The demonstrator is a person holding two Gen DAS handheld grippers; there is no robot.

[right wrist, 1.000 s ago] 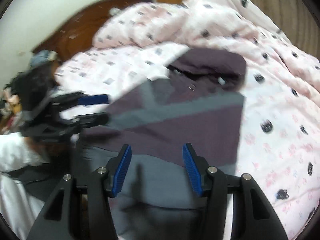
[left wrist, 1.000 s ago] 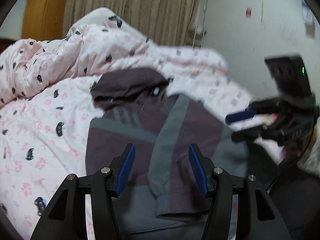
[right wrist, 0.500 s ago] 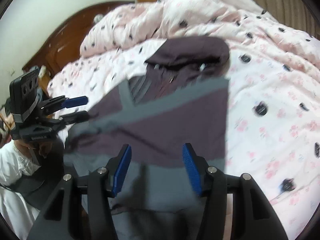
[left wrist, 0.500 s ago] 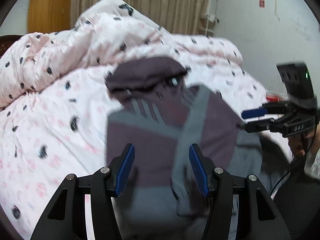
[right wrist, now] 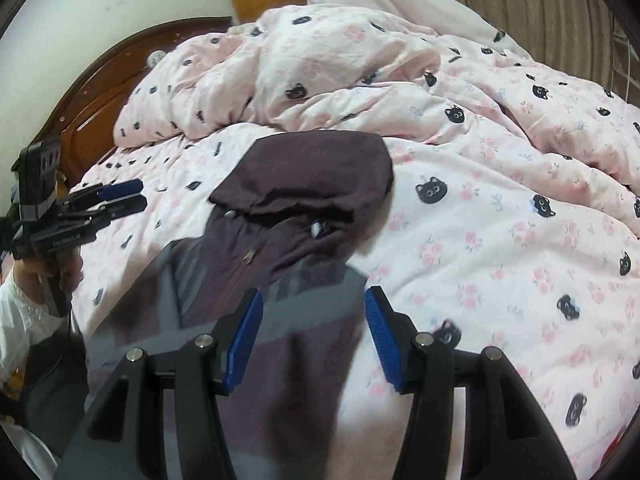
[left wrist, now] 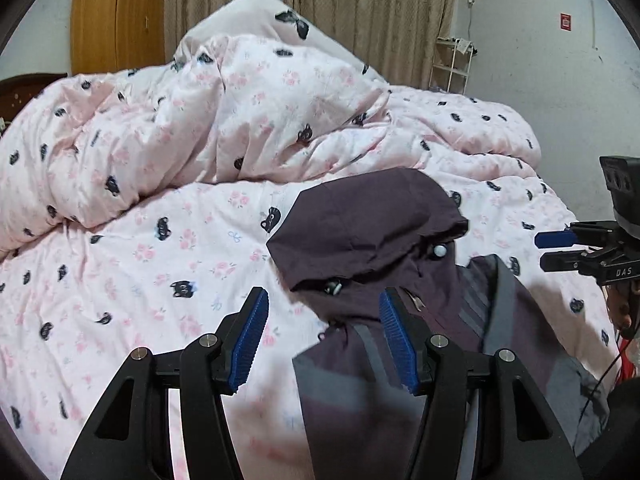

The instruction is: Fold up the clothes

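A dark purple and grey hooded jacket point(left wrist: 376, 224) lies flat on the bed, its hood toward the heaped duvet. My left gripper point(left wrist: 323, 295) hovers open above the jacket's left shoulder edge, by the hood, with nothing between its blue pads. In the right wrist view the jacket point(right wrist: 304, 184) reaches under my right gripper point(right wrist: 314, 292), which hangs open over the grey shoulder band, touching nothing. The left wrist view shows the right gripper point(left wrist: 556, 249) at its right edge, and the right wrist view shows the left gripper point(right wrist: 122, 196) at its left edge.
A pink cat-print duvet point(left wrist: 192, 128) is piled behind the jacket, and a flat sheet point(right wrist: 500, 264) of the same print lies around it. A wooden headboard point(right wrist: 92, 96), a wardrobe point(left wrist: 116, 16), curtains point(left wrist: 360, 8) and a white rack point(left wrist: 452, 64) border the bed. A person's hand point(right wrist: 52, 272) holds the left gripper.
Both grippers moved up the jacket from its middle toward the hood and spread apart, the left to the jacket's left edge, the right to its right. Their jaws stayed equally wide.
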